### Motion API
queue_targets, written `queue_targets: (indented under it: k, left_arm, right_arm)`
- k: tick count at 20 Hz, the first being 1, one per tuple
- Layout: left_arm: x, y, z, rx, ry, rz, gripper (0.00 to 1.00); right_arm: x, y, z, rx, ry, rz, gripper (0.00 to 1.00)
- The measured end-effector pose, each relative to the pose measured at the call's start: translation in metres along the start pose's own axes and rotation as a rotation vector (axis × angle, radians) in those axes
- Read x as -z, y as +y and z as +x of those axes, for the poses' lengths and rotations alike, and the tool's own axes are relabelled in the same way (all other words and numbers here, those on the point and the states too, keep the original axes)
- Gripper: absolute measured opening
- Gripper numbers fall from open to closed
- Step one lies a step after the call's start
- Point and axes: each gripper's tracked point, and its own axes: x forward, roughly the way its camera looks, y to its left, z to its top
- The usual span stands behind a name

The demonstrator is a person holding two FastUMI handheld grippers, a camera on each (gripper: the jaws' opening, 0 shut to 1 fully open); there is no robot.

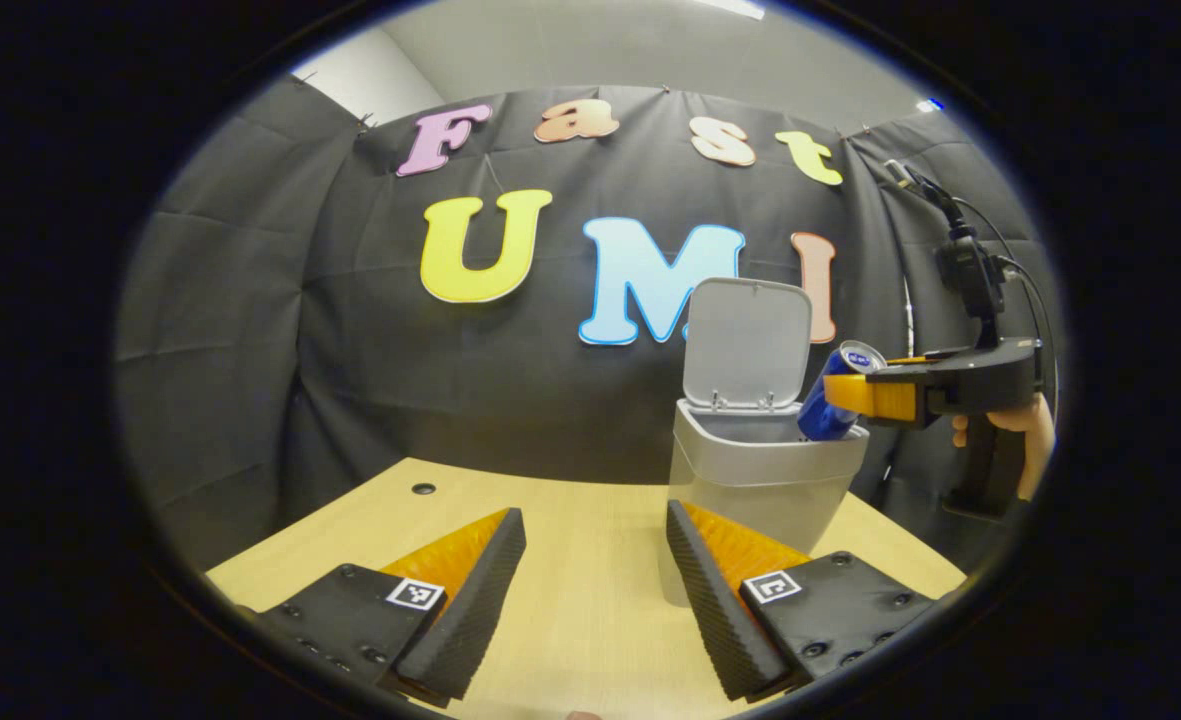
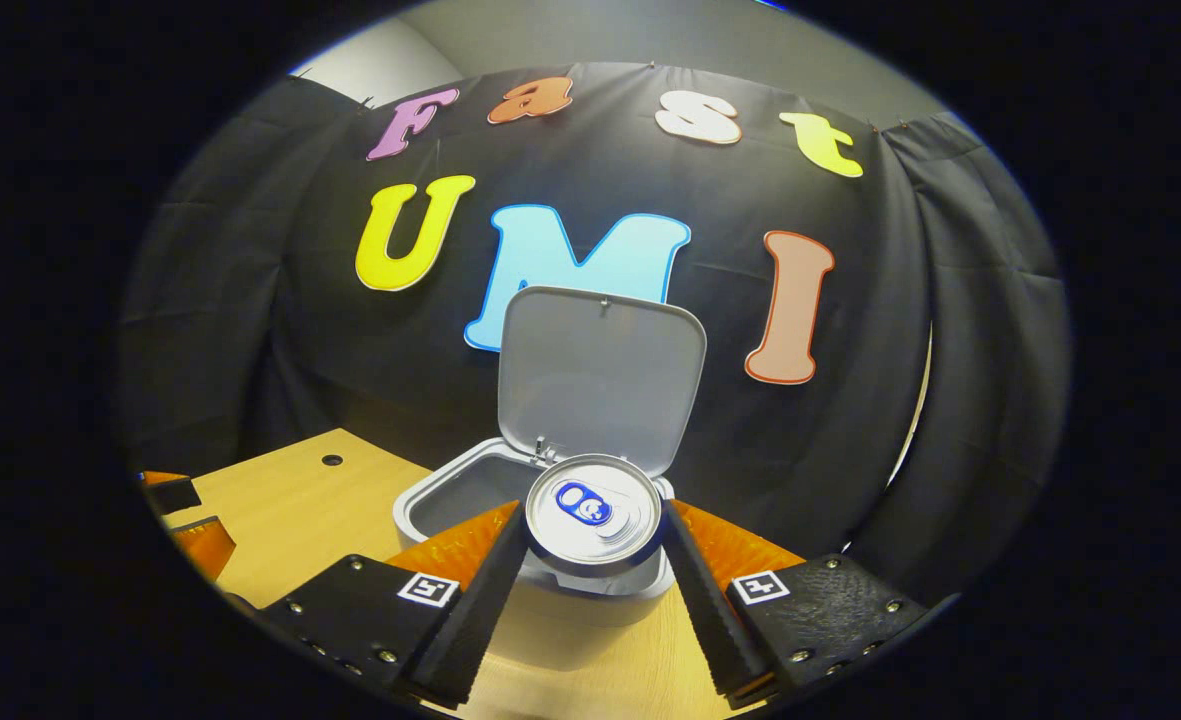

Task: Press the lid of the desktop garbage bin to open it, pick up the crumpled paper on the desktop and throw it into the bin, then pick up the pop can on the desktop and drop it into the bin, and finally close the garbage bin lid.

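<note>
The grey garbage bin (image 1: 760, 470) stands on the wooden desktop with its lid (image 1: 747, 345) swung upright. In the left gripper view, the right gripper (image 1: 855, 395) holds a blue pop can (image 1: 835, 395) tilted over the bin's right rim, lower end dipping into the opening. In the right gripper view the can's silver top (image 2: 593, 510) sits clamped between both fingers, right above the open bin (image 2: 450, 495) and below the raised lid (image 2: 600, 375). My left gripper (image 1: 595, 560) hangs open over the desk, in front of the bin, holding nothing.
The wooden desktop (image 1: 570, 610) has a small round hole (image 1: 423, 489) near its back left. A hand (image 1: 1025, 430) grips the right gripper's handle at the far right. The left gripper's fingertips (image 2: 185, 520) show at the left edge of the right gripper view.
</note>
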Motion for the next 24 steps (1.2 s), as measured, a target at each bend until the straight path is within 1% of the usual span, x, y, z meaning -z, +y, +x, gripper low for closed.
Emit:
queue_targets:
  k: [2,3,6,7,8,11,12,13,14,15,16,17,18,19,20,23,24]
  left_arm:
    - [0.000,-0.003,0.000,0.002,0.002,0.007,0.93]
    - [-0.001,-0.004,-0.001,0.004,0.002,0.011,0.96]
    - [-0.002,-0.008,-0.002,0.010,-0.002,0.016,0.96]
    - [-0.002,-0.011,-0.003,0.012,-0.003,0.016,0.93]
    - [-0.002,-0.012,-0.003,0.014,-0.002,0.016,0.93]
    - [-0.003,-0.016,-0.005,0.022,-0.004,0.010,0.93]
    - [-0.003,-0.017,-0.006,0.026,-0.004,0.009,0.96]
    - [-0.003,-0.018,-0.008,0.028,-0.006,0.008,0.93]
    - [-0.004,-0.018,-0.010,0.031,-0.007,0.008,0.93]
    - [-0.003,-0.019,-0.011,0.033,-0.008,0.007,0.96]
    - [-0.003,-0.019,-0.013,0.036,-0.008,0.007,0.96]
    - [-0.005,-0.019,-0.014,0.038,-0.010,0.007,0.93]
    - [-0.005,-0.018,-0.015,0.042,-0.013,0.007,0.96]
    - [-0.005,-0.017,-0.015,0.049,-0.016,0.007,0.96]
    - [-0.006,-0.015,-0.016,0.055,-0.018,0.009,0.93]
    - [-0.008,-0.011,-0.014,0.081,-0.024,0.012,0.96]
    - [-0.009,-0.009,-0.012,0.092,-0.025,0.017,0.93]
  right_arm:
    - [0.003,-0.003,0.002,0.010,0.007,0.001,0.85]
    - [0.004,-0.004,0.002,0.009,0.009,0.001,0.85]
    - [0.004,-0.003,0.001,0.002,0.011,0.006,0.85]
    - [0.004,-0.002,0.000,0.000,0.011,0.007,0.85]
    - [0.003,-0.002,-0.001,-0.001,0.010,0.011,0.85]
    - [0.000,-0.002,-0.002,-0.007,-0.003,0.020,0.85]
    - [0.000,-0.002,-0.002,-0.009,-0.002,0.023,0.86]
    - [0.000,-0.002,-0.002,-0.010,-0.005,0.026,0.86]
    - [-0.001,-0.002,-0.002,-0.009,-0.005,0.027,0.87]
    - [0.000,-0.004,-0.002,-0.005,-0.005,0.028,0.89]
    - [-0.002,-0.004,-0.002,-0.002,-0.006,0.031,0.89]
    - [-0.004,-0.004,-0.004,0.001,-0.009,0.035,0.89]
    - [-0.007,-0.004,-0.004,0.008,-0.013,0.039,0.90]
    - [-0.009,-0.005,-0.004,0.014,-0.016,0.042,0.90]
    - [-0.012,-0.005,-0.005,0.020,-0.018,0.044,0.90]
    - [-0.023,-0.004,-0.005,0.030,-0.018,0.068,0.90]
    - [-0.028,-0.005,-0.004,0.039,-0.018,0.079,0.90]
